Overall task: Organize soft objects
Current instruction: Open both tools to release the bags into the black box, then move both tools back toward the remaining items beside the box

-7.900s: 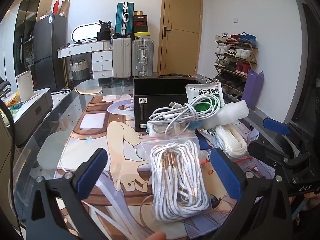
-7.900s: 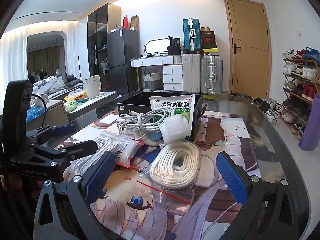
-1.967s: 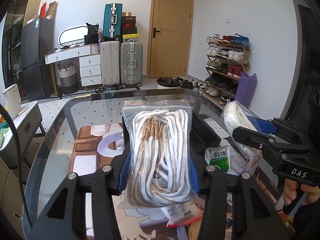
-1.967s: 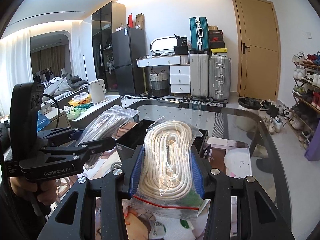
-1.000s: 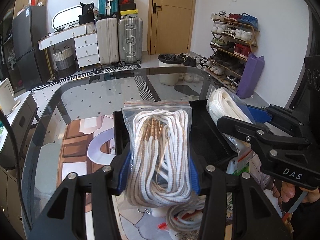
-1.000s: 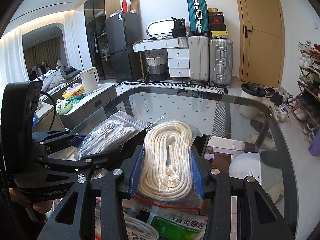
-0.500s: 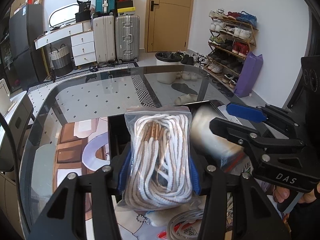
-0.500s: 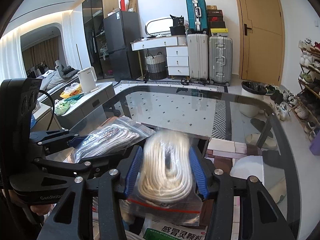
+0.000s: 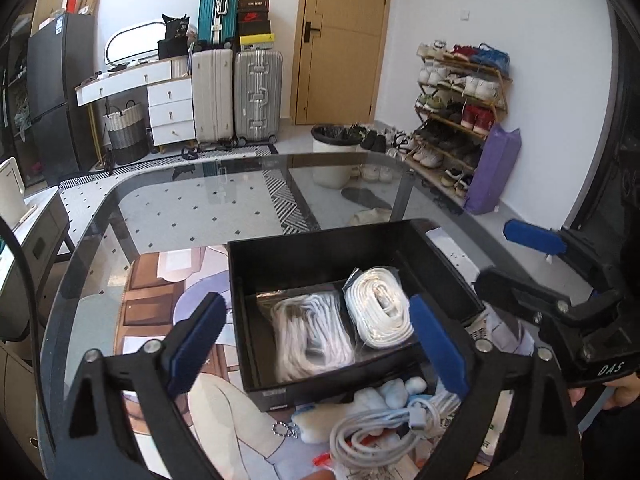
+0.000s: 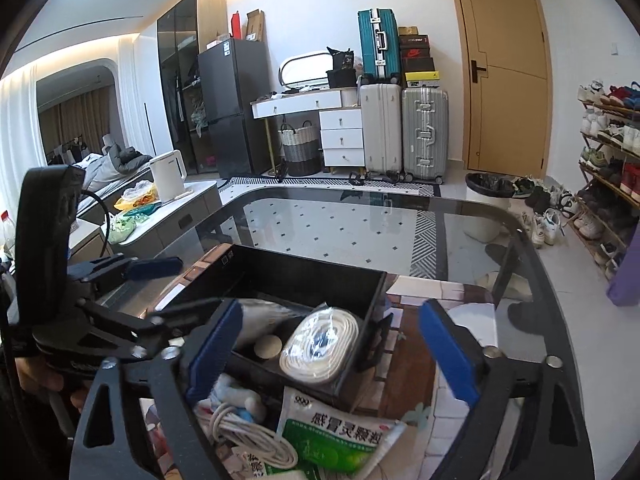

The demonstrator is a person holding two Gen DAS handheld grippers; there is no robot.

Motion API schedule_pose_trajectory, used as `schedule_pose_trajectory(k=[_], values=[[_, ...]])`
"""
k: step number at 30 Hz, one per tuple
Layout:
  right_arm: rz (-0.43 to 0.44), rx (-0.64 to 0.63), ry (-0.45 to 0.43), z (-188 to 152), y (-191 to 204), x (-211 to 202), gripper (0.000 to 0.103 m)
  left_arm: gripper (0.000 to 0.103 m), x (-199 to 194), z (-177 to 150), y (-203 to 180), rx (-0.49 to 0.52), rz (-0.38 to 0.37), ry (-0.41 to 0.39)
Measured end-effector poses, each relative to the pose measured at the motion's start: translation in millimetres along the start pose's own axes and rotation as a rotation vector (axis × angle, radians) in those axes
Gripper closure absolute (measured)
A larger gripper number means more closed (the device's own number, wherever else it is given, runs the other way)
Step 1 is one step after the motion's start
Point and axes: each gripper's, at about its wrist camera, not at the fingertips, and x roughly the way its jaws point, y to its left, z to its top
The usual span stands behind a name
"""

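Bagged laces (image 9: 310, 336) and bagged rope (image 9: 378, 307) are laid side by side in the black box (image 9: 320, 246), long axes running front-to-back; both the left gripper (image 9: 316, 342) and the right gripper (image 10: 332, 348) are spread, empty.

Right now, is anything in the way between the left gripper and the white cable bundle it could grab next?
Nothing visible blocks it. The left gripper is open above the black box, and the white cable bundle lies uncovered on the table just in front of the box, below the fingers.

I see 3 suitcases (image 10: 400, 120) by the door (image 10: 504, 76), shoe rack (image 9: 460, 120) on the right, fridge (image 10: 226, 108) on the left, bin (image 9: 334, 156).
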Motion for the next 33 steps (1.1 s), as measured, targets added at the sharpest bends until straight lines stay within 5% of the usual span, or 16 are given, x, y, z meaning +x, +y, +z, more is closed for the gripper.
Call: schedule_pose_trajectory(k=[33], values=[[-0.019, -0.065, 0.090, -71.6, 11.5, -64.8, 0.001, 0.000, -53.5, -65.3, -5.4, 0.016, 0.048, -0.049]])
